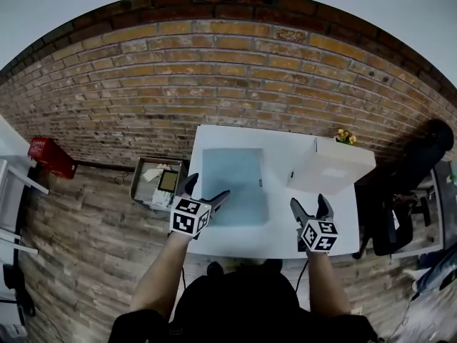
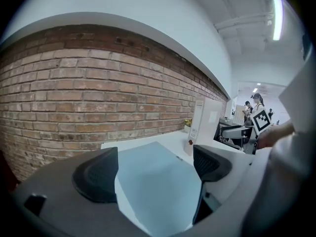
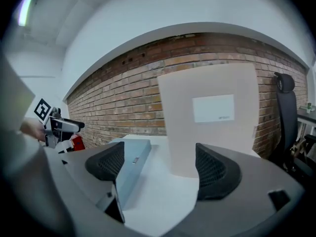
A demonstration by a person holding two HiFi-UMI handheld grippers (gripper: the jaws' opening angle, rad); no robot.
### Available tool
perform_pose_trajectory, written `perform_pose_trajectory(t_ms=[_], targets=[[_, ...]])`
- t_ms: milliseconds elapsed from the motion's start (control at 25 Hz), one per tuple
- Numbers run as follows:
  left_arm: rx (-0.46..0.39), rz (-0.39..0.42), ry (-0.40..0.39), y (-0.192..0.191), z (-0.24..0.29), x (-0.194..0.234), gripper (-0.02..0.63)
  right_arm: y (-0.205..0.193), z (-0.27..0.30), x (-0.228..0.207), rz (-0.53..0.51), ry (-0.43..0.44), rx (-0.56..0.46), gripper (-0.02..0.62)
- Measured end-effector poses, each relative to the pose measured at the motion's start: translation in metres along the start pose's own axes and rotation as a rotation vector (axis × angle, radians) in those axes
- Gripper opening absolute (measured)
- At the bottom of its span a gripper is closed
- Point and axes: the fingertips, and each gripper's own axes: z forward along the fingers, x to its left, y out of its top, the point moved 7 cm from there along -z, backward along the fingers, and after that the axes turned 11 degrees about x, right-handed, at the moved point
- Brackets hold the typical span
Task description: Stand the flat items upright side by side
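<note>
A pale blue box (image 1: 233, 184) lies flat; beige box (image 1: 330, 166) stands upright.

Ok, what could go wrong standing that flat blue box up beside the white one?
The blue box lies flat on the table, so the open left gripper may push it rather than lift an edge. The upright white box stands by the table's right edge; a bump could topple it.

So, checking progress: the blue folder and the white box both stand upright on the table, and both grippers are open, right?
Not quite: the blue folder lies flat on the table, as the right gripper view shows. Only the white box stands upright. The left gripper and right gripper are indeed open.
</note>
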Motion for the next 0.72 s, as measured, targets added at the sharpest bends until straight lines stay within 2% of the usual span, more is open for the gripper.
perform_pose_trajectory(t_ms=[160, 320, 520, 720], targets=[[0.028, -0.025, -0.013, -0.02, -0.016, 0.026, 0.502, 0.001, 0.025, 0.061, -0.008, 0.09, 0.047, 0.445], [0.055, -0.072, -0.028, -0.037, -0.013, 0.044, 0.502, 0.003, 0.051, 0.1, -0.041, 0.176, 0.115, 0.445], [0.085, -0.121, -0.041, -0.042, -0.001, 0.06, 0.502, 0.01, 0.088, 0.114, -0.072, 0.239, 0.184, 0.446], [0.13, -0.165, -0.056, -0.042, 0.022, 0.077, 0.502, 0.013, 0.134, 0.109, -0.025, 0.261, 0.274, 0.456]])
